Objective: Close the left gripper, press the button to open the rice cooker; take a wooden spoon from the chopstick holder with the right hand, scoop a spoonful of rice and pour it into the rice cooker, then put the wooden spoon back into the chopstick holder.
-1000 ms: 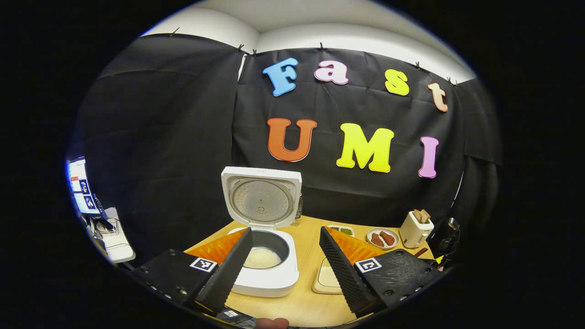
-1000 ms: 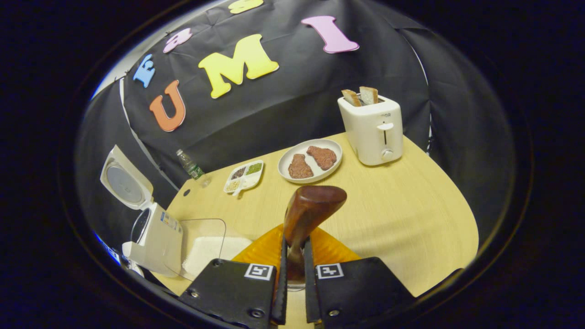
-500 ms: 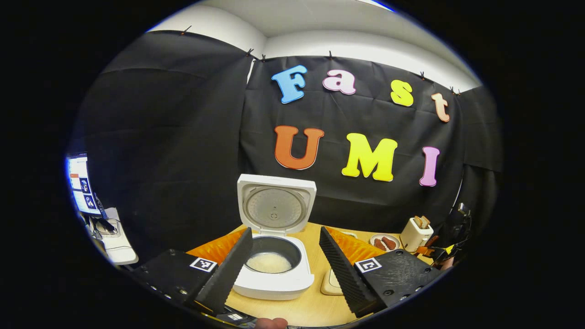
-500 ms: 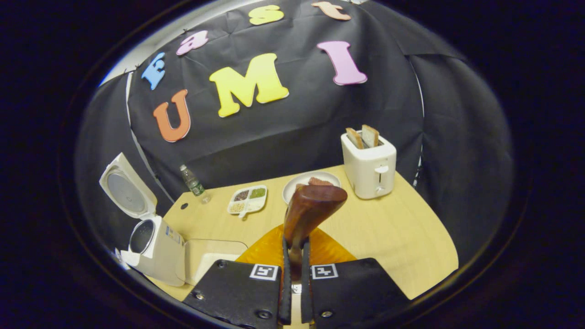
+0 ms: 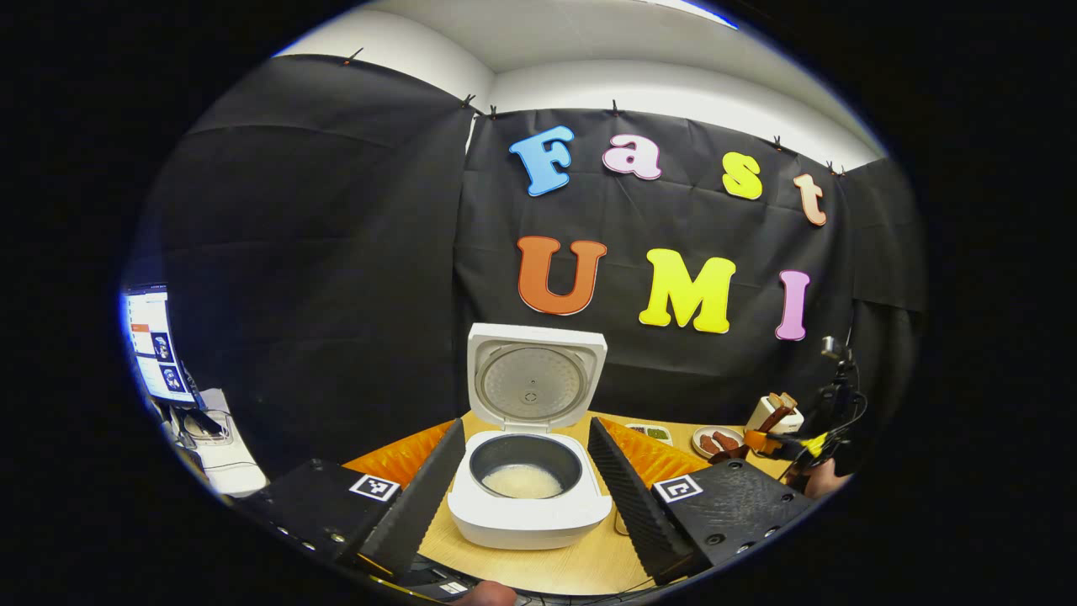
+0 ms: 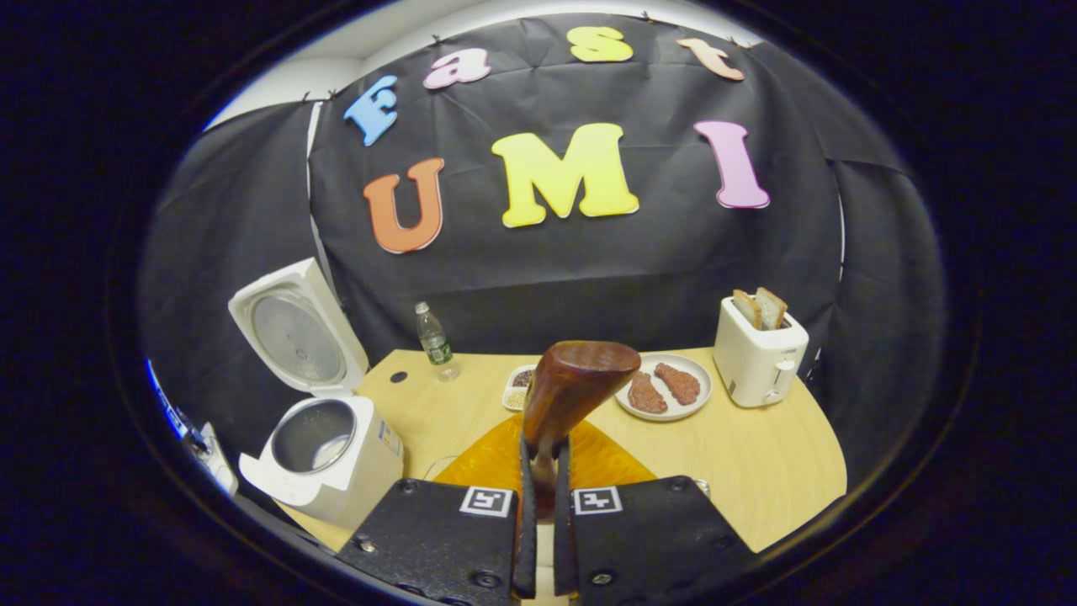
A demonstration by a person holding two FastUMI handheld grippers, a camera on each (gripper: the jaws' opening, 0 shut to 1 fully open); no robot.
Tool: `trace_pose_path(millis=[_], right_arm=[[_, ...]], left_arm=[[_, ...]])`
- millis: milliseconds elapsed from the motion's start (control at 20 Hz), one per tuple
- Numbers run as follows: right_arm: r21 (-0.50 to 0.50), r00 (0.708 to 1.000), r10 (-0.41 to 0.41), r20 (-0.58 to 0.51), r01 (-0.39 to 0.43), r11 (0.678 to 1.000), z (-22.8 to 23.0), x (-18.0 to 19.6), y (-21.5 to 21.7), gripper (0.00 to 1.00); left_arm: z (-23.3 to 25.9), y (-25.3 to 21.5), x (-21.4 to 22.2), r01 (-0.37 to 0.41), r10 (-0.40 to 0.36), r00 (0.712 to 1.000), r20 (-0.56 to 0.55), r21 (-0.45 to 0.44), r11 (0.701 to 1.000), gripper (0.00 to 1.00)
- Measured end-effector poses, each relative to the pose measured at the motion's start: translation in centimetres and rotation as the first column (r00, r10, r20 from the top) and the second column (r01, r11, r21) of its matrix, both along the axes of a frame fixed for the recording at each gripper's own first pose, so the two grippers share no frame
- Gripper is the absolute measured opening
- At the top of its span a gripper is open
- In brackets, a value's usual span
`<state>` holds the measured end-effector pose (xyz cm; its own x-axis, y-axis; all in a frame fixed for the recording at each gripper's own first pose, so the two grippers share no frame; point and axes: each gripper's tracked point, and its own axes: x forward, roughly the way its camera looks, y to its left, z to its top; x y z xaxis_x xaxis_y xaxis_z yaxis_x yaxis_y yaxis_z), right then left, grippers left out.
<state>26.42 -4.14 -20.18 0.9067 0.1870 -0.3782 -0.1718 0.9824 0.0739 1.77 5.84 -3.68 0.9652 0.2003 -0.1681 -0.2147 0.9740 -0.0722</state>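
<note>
Right gripper (image 6: pixel 538 513) clamped on wooden spoon (image 6: pixel 572 387), bowl up; since last second pulled back and leveled, rice tray gone from its view. Left gripper (image 5: pixel 526 484) wide, empty. Beyond it, rice cooker (image 5: pixel 530 505) open, rice inside. Likely heading to holder.

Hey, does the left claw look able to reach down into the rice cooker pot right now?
Probably yes. The left claw is open, the rice cooker sits straight ahead between its fingers, and the lid stands upright behind the pot, leaving the opening clear.
</note>
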Motion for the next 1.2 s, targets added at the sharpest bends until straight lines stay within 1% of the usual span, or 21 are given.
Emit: trace_pose_path(millis=[100, 150, 250, 350, 450, 500, 550, 600, 700, 750, 800, 950, 1100, 1200], right_arm=[[-0.114, 1.0, -0.012, 0.021, 0.014, 0.993, -2.6, 0.4, 0.8, 0.13], [-0.175, 0.999, -0.011, 0.036, 0.017, 0.984, -3.7, 0.6, 1.1, 0.13], [-0.261, 0.999, 0.002, 0.051, 0.012, 0.965, -6.0, 0.6, 2.1, 0.13], [-0.356, 0.997, 0.007, 0.08, 0.022, 0.934, -7.1, 0.7, 2.6, 0.13], [-0.45, 0.993, 0.005, 0.117, 0.048, 0.892, -7.9, 0.9, 2.7, 0.13], [-0.477, 0.993, -0.002, 0.12, 0.059, 0.877, -8.6, 1.0, 2.6, 0.13], [-0.484, 0.994, -0.007, 0.11, 0.06, 0.873, -9.3, 1.2, 2.7, 0.11], [-0.483, 0.995, -0.02, 0.097, 0.064, 0.873, -10.1, 1.3, 2.6, 0.13], [-0.458, 0.995, -0.042, 0.091, 0.079, 0.885, -10.7, 1.4, 2.6, 0.13], [-0.444, 0.995, -0.046, 0.088, 0.081, 0.893, -10.7, 1.5, 2.9, 0.13], [-0.411, 0.996, -0.045, 0.073, 0.071, 0.909, -11.1, 1.4, 3.5, 0.13], [-0.262, 1.0, -0.024, -0.001, 0.023, 0.965, -12.1, 0.8, 6.2, 0.13], [-0.14, 0.998, -0.019, -0.052, 0.011, 0.99, -12.3, 0.6, 7.7, 0.13], [-0.037, 0.995, -0.027, -0.091, 0.024, 0.999, -12.2, 0.4, 8.1, 0.13]], left_arm=[[-0.1, 0.8, -0.5, -0.008, 0.008, 1.0, -0.008, 0.0, 1.0, 0.94], [-0.3, 1.0, -0.7, -0.012, 0.012, 1.0, -0.018, 0.001, 1.0, 0.94], [-0.7, 1.6, -1.3, -0.015, 0.015, 0.999, -0.037, 0.006, 1.0, 0.94], [-1.3, 2.2, -1.8, -0.019, 0.02, 0.998, -0.052, 0.013, 1.0, 0.94], [-2.1, 2.1, -2.0, -0.01, 0.011, 0.997, -0.075, 0.011, 1.0, 0.94], [-2.4, 2.3, -2.2, -0.009, 0.01, 0.996, -0.085, 0.014, 1.0, 0.94], [-2.6, 2.3, -2.2, -0.006, 0.008, 0.996, -0.093, 0.016, 1.0, 0.94], [-2.8, 2.4, -2.2, -0.005, 0.007, 0.995, -0.099, 0.017, 1.0, 0.94], [-3.2, 2.7, -2.4, -0.008, 0.011, 0.994, -0.109, 0.02, 1.0, 0.94], [-3.3, 2.9, -2.5, -0.012, 0.014, 0.993, -0.113, 0.019, 1.0, 0.94], [-3.4, 3.0, -2.7, -0.016, 0.018, 0.993, -0.116, 0.018, 1.0, 0.94], [-3.6, 3.5, -3.0, -0.033, 0.034, 0.992, -0.124, 0.007, 0.999, 0.94], [-3.7, 3.7, -3.3, -0.049, 0.048, 0.991, -0.127, -0.001, 0.999, 0.94], [-3.7, 3.8, -3.5, -0.055, 0.055, 0.99, -0.131, 0.004, 0.998, 0.94]])
